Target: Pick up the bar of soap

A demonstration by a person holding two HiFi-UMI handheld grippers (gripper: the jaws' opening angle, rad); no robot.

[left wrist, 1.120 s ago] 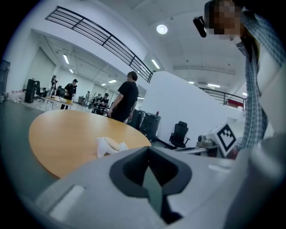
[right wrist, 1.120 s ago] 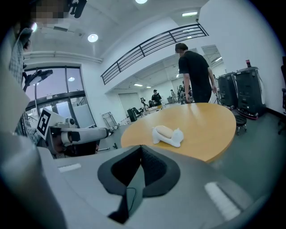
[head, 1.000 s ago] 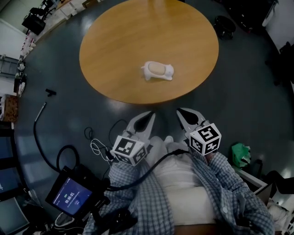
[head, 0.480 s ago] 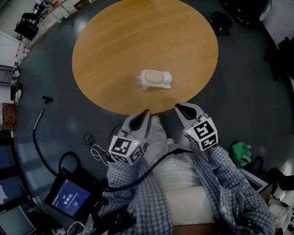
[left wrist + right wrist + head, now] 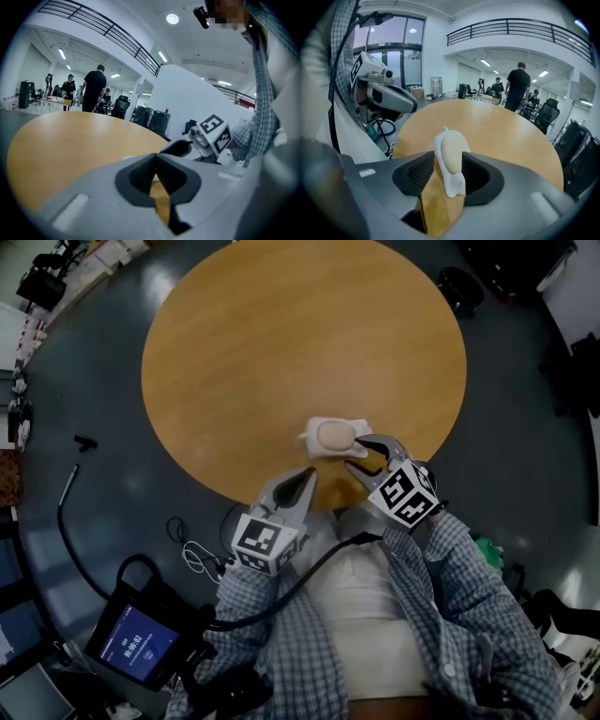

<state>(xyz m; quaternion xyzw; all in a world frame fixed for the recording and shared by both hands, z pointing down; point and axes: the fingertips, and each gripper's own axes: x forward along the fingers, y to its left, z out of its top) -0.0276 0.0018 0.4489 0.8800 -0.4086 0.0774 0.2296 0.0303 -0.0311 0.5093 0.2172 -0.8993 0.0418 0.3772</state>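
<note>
A pale beige bar of soap lies in a white soap dish near the front edge of the round wooden table. My right gripper reaches over the table edge, and its jaws are opening with the dish's right end between their tips. In the right gripper view the soap and dish sit between the dark pads, with a gap on the left side. My left gripper hangs shut at the table's front edge, nothing in it; its own view shows its jaws closed together.
A tablet-like device and cables lie on the dark floor at the left. A green object sits on the floor at the right. People and office chairs stand far behind the table.
My right gripper has moved forward from in front of the table to the soap dish, and its jaws have opened around the dish's end. The left gripper has stayed near the table edge.
</note>
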